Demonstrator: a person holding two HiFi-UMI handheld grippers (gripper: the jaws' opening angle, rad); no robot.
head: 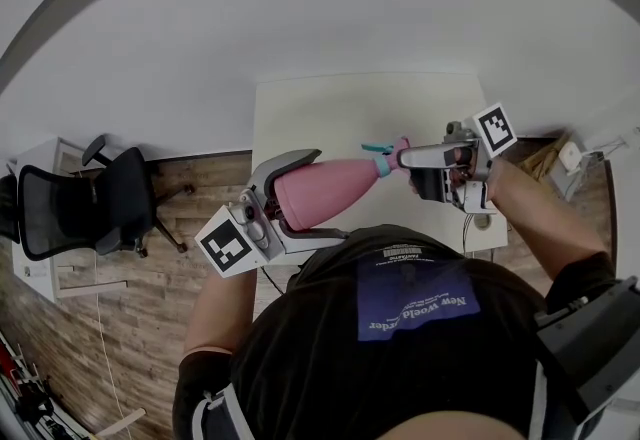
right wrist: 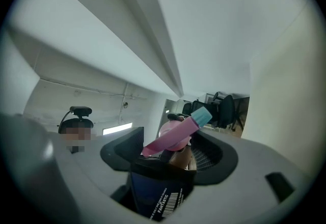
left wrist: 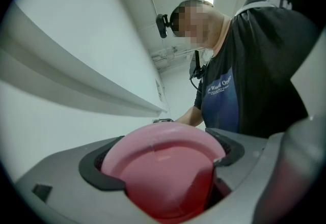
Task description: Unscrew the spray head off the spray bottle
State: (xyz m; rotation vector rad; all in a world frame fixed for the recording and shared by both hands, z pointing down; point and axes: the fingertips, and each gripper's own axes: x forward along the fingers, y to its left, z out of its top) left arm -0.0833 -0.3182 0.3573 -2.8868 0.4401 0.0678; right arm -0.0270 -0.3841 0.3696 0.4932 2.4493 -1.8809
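A white table (head: 330, 108) stands against a pale wall, w/ wood floor (head: 150, 298) and a black office chair (head: 90, 203) at the left. The spray bottle (head: 352, 183) is not on the table. It is held in the air over the near edge, in front of the person's chest. It lies about level, w/ its long axis going left to right: base to the left, spray head (head: 392, 158) to the right and a bit farther.

The left gripper (head: 333, 191) is clamped on the fat body. In the left gripper view the round pink base (left wrist: 163, 167) fills the space btw. the two dark pads, which press on both sides. The right gripper (head: 408, 171) is the nearer one to the head and comes at it from the right, approx. along the bottle's axis. Its jaws stand wide. The head (right wrist: 175, 136) sits btw. them, but the pads do not press on it.

The bottle is plain pink and smooth, and it tapers to a narrow neck. The head is pink too, w/ a teal nozzle tip (right wrist: 201, 115). The head is still on, so I judge that the right jaws must first close on it before any turn.
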